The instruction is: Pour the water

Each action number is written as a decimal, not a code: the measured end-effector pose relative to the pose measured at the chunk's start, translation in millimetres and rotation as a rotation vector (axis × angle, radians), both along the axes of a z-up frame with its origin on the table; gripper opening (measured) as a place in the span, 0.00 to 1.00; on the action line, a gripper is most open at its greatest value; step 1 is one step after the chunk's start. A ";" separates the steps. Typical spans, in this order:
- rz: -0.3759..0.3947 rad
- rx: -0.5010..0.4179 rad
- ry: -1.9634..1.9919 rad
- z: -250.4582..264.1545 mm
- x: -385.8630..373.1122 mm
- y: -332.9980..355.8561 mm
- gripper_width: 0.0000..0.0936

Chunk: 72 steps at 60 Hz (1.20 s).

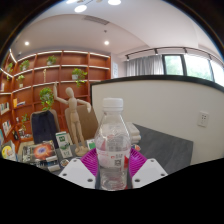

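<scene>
The fingers (113, 160) pinch a clear water bottle (113, 135), held upright with its cap on. The carrying step seems underway; pouring next calls for uncapping and tilting.

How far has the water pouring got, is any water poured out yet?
Done: the tool is shut on the clear plastic water bottle with a white cap, its purple pads pressing both sides, so the grab looks finished. In hand: the bottle is held upright. Left: the cap looks still on, the bottle is not tipped, and no cup to pour into shows, so the pouring itself has not started.
</scene>
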State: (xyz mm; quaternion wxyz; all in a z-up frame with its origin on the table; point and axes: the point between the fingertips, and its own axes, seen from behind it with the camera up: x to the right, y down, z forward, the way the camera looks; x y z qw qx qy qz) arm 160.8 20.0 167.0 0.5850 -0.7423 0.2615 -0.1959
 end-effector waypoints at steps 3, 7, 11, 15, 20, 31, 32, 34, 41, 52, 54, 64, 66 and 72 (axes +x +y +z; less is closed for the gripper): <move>-0.008 -0.009 0.004 -8.5 4.8 0.9 0.42; -0.013 -0.020 -0.010 -11.4 6.6 4.7 0.42; -0.013 -0.039 -0.031 -35.8 22.8 8.4 0.42; -0.009 -0.061 -0.029 -50.4 25.5 9.5 0.42; -0.008 -0.031 -0.029 -60.7 29.9 8.5 0.42; 0.010 -0.029 -0.046 -59.7 26.4 7.5 0.52; 0.010 -0.031 -0.049 -59.7 26.2 7.6 0.54; 0.009 -0.033 -0.051 -59.7 26.0 6.9 0.57; 0.026 -0.095 -0.035 -75.2 21.8 5.8 0.75; 0.098 -0.128 -0.031 -89.4 -1.3 -5.0 0.92; 0.106 -0.135 -0.034 -91.1 -4.9 -9.8 0.92; 0.116 -0.163 -0.040 -95.6 -28.3 -52.3 0.92; 0.115 -0.159 -0.034 -93.9 -34.6 -63.5 0.92; 0.104 -0.139 -0.028 -85.2 -48.8 -91.5 0.92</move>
